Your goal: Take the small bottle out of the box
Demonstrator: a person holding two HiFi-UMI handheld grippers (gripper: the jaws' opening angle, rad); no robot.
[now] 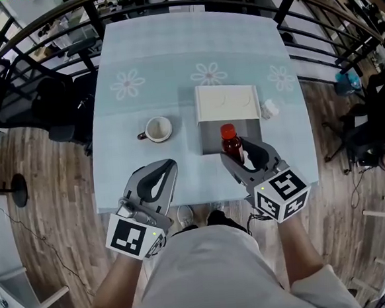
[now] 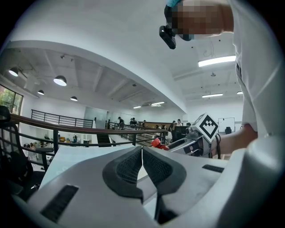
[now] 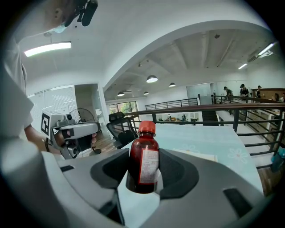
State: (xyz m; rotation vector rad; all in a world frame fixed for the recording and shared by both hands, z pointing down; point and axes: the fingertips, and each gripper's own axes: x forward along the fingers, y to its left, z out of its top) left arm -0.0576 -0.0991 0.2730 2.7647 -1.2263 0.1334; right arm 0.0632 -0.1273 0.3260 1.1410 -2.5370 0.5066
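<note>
Head view, from the left: the grey left gripper [image 1: 164,176] is hovering over the pale blue flowered table [image 1: 125,62], its jaws pressed together on nothing. A white ceramic mug [image 1: 158,129] is sitting beyond it. The grey right gripper [image 1: 244,154] is clamping the small dark-red, red-capped bottle [image 1: 230,142] upright over the near edge of the open white cardboard box [image 1: 225,103].

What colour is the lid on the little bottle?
Red. The bottle's cap shows best in the right gripper view, above dark brownish-red glass.

glossy red-brown small bottle [image 3: 141,153], paper label [image 3: 149,167], matt grey fingers [image 3: 183,173], wood floor [image 1: 43,195]
</note>
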